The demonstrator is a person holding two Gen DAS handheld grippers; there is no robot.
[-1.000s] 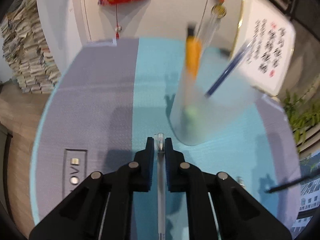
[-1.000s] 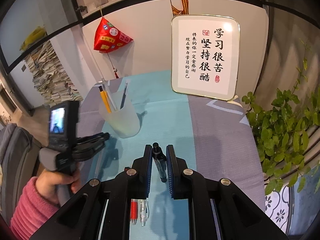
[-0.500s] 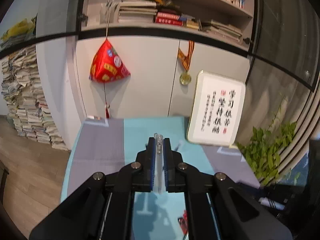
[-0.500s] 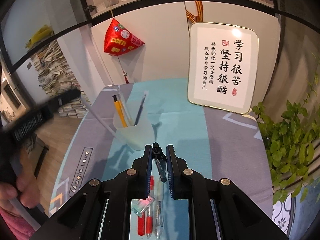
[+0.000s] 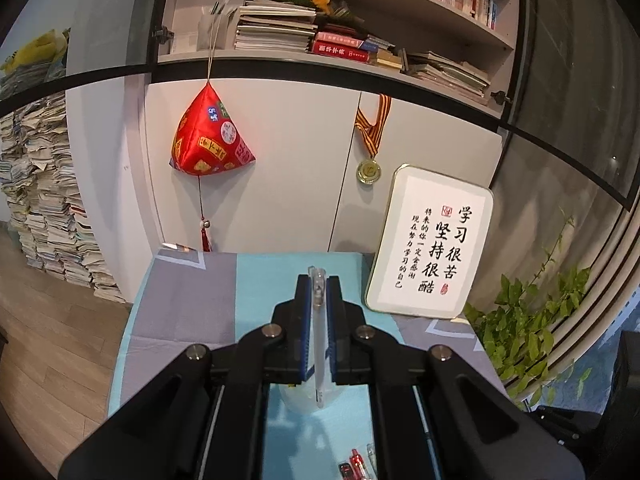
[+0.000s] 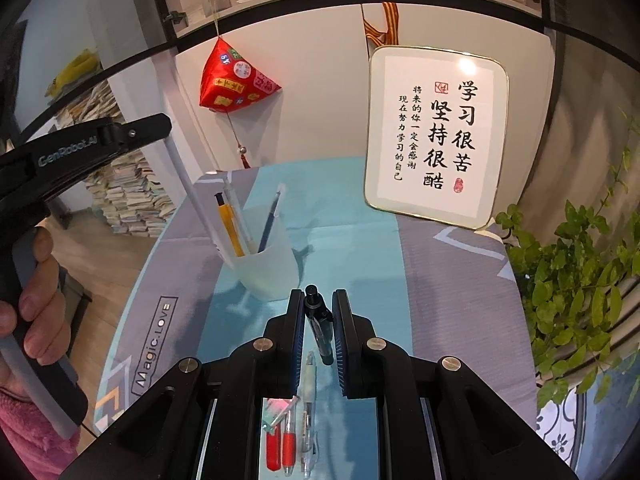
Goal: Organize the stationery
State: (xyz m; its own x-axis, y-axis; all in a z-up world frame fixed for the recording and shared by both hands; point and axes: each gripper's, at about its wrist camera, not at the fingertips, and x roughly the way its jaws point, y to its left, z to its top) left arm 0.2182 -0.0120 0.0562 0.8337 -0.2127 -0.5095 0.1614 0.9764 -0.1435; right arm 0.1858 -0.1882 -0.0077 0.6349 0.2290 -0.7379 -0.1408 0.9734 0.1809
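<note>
While both hands hold their tools above the stationery, the scene reads from largest to smallest:

Tabletop (image 6: 352, 216): covered in a teal and grey cloth printed "Magic.LOVE" near its left edge.
Calligraphy board (image 6: 436, 136): stands upright at the far right of the tabletop, leaning against the white cabinet.
Left gripper (image 5: 318, 280): jaws pressed onto a white pen (image 5: 320, 344), which runs lengthwise between them with one end poking past the tips; in the right wrist view it hangs slantwise with its low end at the cup's left rim.
Right gripper (image 6: 318, 300): jaws pinching a black pen (image 6: 318, 320), cap end sticking out just past the tips, body tilting down between the pads.
Pen cup (image 6: 268, 260): frosted white, just beyond the right jaws, holding a yellow pen (image 6: 230, 228), a blue pen (image 6: 272, 220) and a clear one.
Red pens (image 6: 280, 444): two lying side by side on the tabletop under the right gripper, a clear pen (image 6: 308, 404) just beside them.
</note>
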